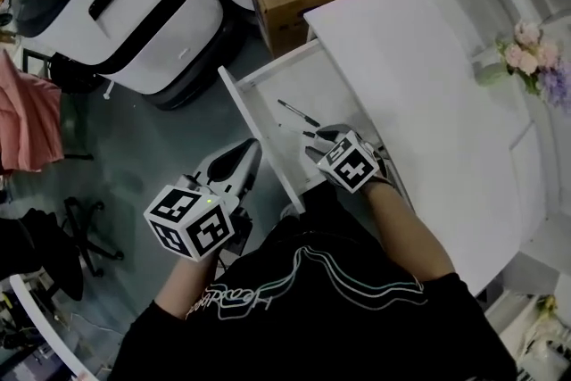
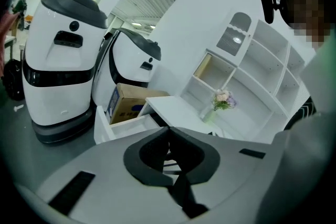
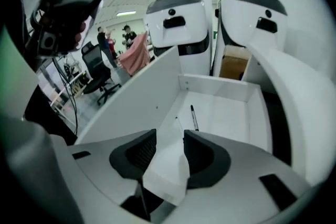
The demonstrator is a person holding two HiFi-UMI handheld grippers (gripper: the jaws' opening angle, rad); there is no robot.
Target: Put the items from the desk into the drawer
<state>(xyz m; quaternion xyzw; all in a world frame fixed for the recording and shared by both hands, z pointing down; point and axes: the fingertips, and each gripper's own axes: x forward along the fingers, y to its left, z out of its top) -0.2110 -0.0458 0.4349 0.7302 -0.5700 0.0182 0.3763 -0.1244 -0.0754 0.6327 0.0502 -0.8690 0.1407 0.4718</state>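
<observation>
A black pen [image 3: 193,117] lies in the open drawer [image 3: 220,86], mid-frame, just ahead of the right gripper [image 3: 169,139], long axis running away from its spread, empty jaws. The left gripper [image 1: 243,158], jaws pressed together, hangs outside the drawer at the head view's lower left, farther off.

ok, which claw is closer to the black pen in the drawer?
Right. The right claw hangs over the open drawer, just short of the black pen lying in it. The left claw is outside the drawer's wall, on the far side from the pen.
</observation>
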